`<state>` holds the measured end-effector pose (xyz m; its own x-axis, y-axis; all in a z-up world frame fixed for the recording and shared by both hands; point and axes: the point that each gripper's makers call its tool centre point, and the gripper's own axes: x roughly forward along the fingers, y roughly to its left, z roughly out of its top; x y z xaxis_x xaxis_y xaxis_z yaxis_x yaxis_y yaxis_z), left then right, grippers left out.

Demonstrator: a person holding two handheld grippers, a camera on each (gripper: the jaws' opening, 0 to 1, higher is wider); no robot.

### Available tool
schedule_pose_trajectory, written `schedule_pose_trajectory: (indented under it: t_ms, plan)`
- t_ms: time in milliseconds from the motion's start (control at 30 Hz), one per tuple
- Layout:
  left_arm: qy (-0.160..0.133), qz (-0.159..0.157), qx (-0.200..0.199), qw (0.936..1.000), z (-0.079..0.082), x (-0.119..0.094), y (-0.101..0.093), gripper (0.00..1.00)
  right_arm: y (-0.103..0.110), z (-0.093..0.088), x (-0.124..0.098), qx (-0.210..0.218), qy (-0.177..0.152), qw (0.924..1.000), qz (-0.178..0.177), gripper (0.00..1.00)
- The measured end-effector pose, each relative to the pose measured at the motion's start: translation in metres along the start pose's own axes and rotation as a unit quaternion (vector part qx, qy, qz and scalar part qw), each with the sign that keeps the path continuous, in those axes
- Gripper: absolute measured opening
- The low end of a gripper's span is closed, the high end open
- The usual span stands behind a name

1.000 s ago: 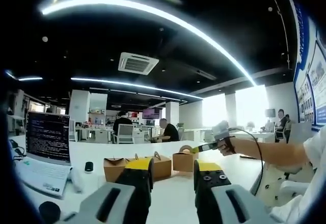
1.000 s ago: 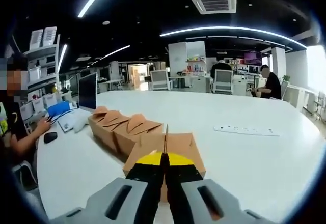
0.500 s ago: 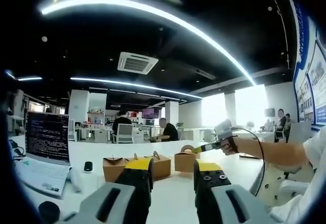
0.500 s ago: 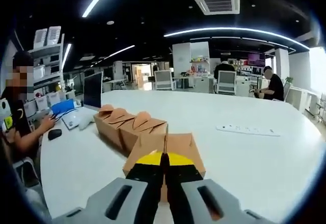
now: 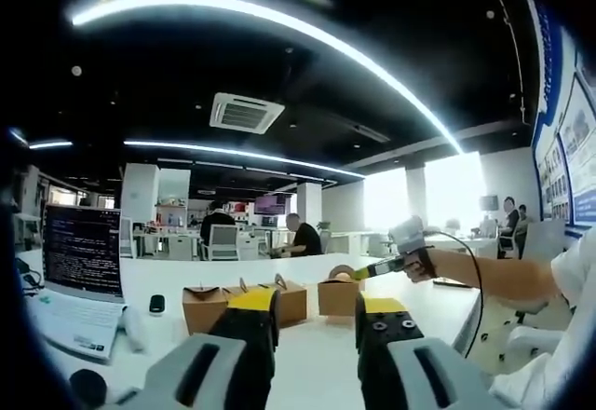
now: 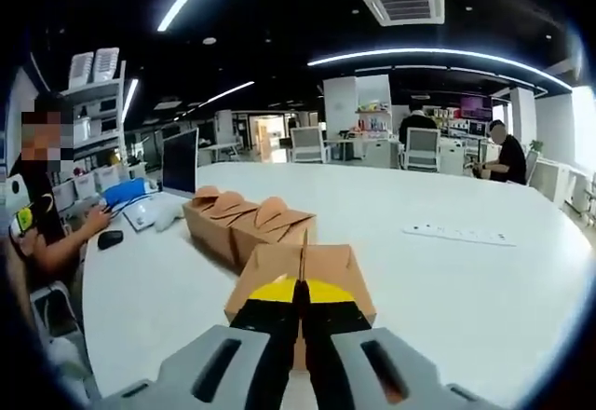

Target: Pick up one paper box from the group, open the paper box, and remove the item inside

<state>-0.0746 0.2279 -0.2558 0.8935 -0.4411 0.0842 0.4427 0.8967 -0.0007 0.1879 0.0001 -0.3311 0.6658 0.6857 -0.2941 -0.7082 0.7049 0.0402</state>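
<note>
Between the shut jaws of my right gripper (image 6: 300, 291) stands the thin top flap of a brown paper box (image 6: 326, 266), which I hold over the white table (image 6: 447, 289). The other brown boxes of the group (image 6: 244, 227) stand in a row just beyond it to the left. In the left gripper view, my left gripper (image 5: 318, 304) stands open and empty near the table's edge. Past it sit the group (image 5: 209, 306) and the held box (image 5: 335, 296), with the right gripper (image 5: 365, 273) reaching in from the right in a hand (image 5: 421, 263).
A laptop (image 5: 82, 250), a keyboard and a black mouse (image 5: 156, 304) lie left of the boxes. A white power strip (image 6: 456, 236) rests on the far right of the table. One person (image 6: 42, 214) sits at the table's left end, and others sit at desks behind.
The right gripper view has swung a little, so the group now sits further right in the picture. The held box stays clamped. The left gripper view has barely shifted.
</note>
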Motion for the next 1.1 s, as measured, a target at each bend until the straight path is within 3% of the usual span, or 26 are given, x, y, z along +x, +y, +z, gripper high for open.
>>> schedule_pose_trajectory:
  t_ms: [1100]
  plan:
    - [0.009,-0.012,0.002,0.9999,-0.004,0.001,-0.004,0.36,0.058,-0.01,-0.011,-0.034,0.0,0.9951,0.093,0.03]
